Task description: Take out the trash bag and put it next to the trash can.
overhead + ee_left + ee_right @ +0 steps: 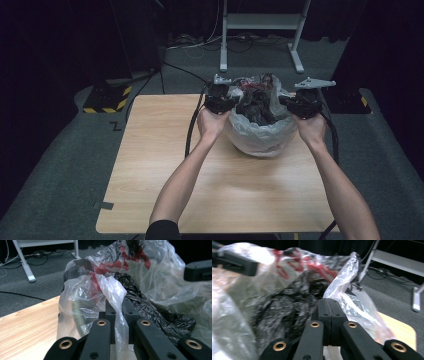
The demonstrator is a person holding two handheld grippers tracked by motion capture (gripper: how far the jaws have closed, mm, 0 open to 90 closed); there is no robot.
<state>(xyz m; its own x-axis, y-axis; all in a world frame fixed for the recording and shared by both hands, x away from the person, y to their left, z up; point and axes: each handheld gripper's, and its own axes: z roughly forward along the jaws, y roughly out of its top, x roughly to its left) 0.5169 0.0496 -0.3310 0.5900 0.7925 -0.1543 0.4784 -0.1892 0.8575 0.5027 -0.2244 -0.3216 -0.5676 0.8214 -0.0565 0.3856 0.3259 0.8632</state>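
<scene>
Item, light wooden rectangular table (165, 200): bearing surface, standing on grey carpet; the work sits at its far middle. Item, translucent white plastic carrier bag with red print (260, 135): stands bulging and upright between the two hands, mouth open upward. Item, crumpled black plastic bag (256, 107): stuffed inside the translucent one, rising to its mouth. Item, left gripper (117, 305): jaws clenched on the near left flap of the translucent film, which drapes down between them. Item, right gripper (329, 305): jaws pressed flat together at the right flap (348, 275); film appears pinched between the pads, though the seam is too tight to be certain. Step judged in hand: drawing the two flaps of the mouth together for tying or closing. Handling notes: keep both grips firm, since thin film slips; lift the flaps evenly to keep the bag upright; bring them together above the black contents, not through them; avoid jerking, which could tear the film.
</scene>
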